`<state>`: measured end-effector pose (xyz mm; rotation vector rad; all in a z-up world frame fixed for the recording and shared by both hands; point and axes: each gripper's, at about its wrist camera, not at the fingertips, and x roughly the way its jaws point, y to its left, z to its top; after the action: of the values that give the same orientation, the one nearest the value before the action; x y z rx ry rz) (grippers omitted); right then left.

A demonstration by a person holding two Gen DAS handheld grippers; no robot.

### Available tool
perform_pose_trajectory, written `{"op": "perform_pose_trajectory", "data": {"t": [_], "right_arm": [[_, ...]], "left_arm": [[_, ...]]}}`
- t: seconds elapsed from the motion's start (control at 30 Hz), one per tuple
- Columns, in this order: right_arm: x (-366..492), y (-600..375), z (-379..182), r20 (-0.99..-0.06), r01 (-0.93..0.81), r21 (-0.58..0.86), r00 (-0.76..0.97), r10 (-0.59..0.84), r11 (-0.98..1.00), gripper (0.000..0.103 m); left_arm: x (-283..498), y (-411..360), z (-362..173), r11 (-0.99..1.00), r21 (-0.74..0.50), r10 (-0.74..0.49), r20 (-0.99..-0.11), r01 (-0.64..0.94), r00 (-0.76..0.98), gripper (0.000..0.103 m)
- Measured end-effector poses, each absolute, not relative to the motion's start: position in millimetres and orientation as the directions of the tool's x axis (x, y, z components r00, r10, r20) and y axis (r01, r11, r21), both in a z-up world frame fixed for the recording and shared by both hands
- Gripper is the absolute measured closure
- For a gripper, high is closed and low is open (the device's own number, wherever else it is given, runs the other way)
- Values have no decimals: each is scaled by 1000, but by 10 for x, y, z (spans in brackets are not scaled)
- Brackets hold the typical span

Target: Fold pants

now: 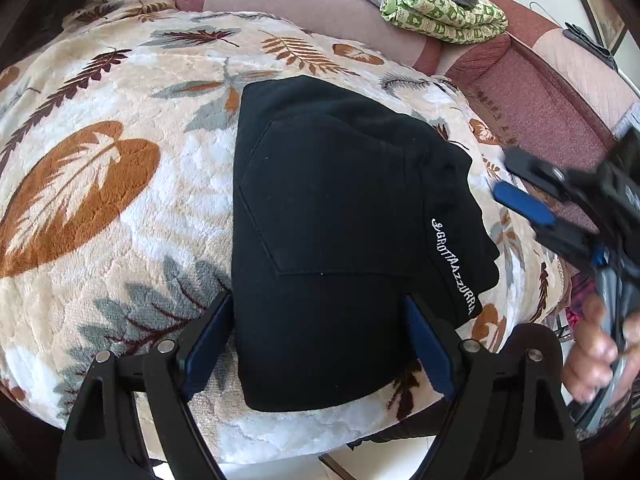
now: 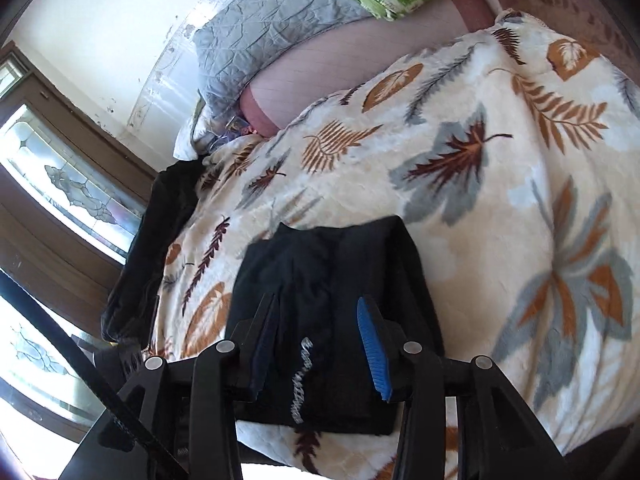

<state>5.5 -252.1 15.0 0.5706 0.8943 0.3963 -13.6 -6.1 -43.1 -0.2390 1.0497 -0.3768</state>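
Left wrist view has the black pants folded into a compact block on the leaf-print blanket, white lettering along their right edge, and the left gripper spread wide, its fingers straddling the near edge without pinching anything. Right gripper hovers just off the pants' right side, fingers parted and empty, a hand on its handle. Bare blanket stretches left and beyond, a green cloth well back on the sofa.

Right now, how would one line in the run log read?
task: fold pants | black pants: folded, on leaf-print blanket | left gripper: open, over pants | right gripper: open, over pants
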Motion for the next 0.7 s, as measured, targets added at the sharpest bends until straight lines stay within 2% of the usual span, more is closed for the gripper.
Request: {"op": "perform_pose_trajectory", "data": {"t": [0.13, 0.23, 0.4, 0.53, 0.7], "right_arm": [[350, -2381, -33, -657, -61, 601, 530, 536, 797, 50], [504, -2425, -223, -723, 38, 549, 522, 452, 835, 50], [257, -2744, -154, -664, 91, 609, 601, 445, 788, 44], [-26, -3038, -137, -661, 130, 614, 624, 417, 778, 42], [-269, -3205, -281, -657, 163, 662, 596, 462, 731, 40]], "left_arm": [[-128, -58, -400, 909, -374, -417, -800, 186, 431, 19], [-178, 11, -305, 899, -398, -438, -795, 183, 419, 19], [-251, 178, -82, 897, -403, -439, -760, 181, 480, 19], [-210, 331, -50, 881, -454, -455, -743, 131, 491, 19], [-163, 376, -111, 882, -461, -446, -758, 92, 476, 19]]}}
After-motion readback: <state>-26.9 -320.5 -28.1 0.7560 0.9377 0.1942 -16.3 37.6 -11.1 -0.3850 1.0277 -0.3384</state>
